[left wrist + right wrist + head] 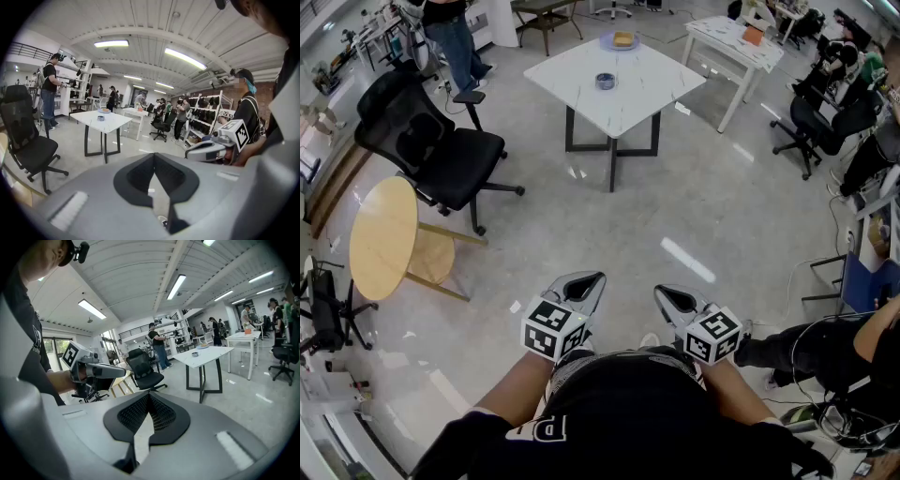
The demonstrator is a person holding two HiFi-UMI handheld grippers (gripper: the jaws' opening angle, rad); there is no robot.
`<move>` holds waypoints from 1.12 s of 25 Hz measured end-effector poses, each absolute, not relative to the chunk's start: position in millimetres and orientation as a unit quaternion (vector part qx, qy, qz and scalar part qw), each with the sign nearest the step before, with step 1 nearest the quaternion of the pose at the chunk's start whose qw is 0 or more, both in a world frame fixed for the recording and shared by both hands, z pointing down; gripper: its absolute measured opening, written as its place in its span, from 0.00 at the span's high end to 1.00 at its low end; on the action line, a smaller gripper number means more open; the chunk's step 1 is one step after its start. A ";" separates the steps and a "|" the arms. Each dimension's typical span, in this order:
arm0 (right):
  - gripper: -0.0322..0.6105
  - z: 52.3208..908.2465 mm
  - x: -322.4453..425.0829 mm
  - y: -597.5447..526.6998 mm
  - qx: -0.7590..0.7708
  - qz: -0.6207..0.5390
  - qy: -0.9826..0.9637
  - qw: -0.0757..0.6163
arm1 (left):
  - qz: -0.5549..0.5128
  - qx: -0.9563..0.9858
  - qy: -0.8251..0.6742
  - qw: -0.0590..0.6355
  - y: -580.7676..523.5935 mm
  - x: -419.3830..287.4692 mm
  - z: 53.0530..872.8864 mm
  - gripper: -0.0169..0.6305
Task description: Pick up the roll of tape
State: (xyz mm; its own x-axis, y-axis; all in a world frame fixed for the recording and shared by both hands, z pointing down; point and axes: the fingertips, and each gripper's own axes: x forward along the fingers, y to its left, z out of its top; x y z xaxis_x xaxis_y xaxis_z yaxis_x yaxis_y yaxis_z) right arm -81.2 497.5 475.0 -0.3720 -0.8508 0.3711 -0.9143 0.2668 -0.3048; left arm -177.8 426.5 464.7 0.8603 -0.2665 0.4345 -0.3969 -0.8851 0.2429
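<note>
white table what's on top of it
On the table sit the tape roll near the middle and a plate with something yellow at the far corner. Nothing covers the top.

I count one roll of tape (606,82), one plate (620,41), two white benches (652,80) (722,36), one round wooden table (384,239) and my two grippers (589,280) (666,293).

Lab office: swivel chair (431,150), white table (652,86)
</note>
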 end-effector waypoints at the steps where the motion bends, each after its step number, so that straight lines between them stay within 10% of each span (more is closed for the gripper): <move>1: 0.95 473.0 -82.2 497.7 0.556 0.238 -0.793 0.067 | 0.198 0.951 -0.174 0.164 426.6 -178.9 462.4 0.88; 28: 0.95 468.3 -165.4 478.2 0.585 0.221 -0.777 0.075 | 0.199 0.956 -0.141 0.164 411.0 -255.6 465.1 0.88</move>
State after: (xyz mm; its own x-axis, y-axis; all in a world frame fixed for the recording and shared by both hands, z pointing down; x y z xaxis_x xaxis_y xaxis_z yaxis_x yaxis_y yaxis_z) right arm -165.4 478.2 468.3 -0.3044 -0.8760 0.3741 -0.9418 0.2180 -0.2558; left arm -255.6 411.0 465.1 0.8811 -0.2034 0.4270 -0.3338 -0.9070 0.2568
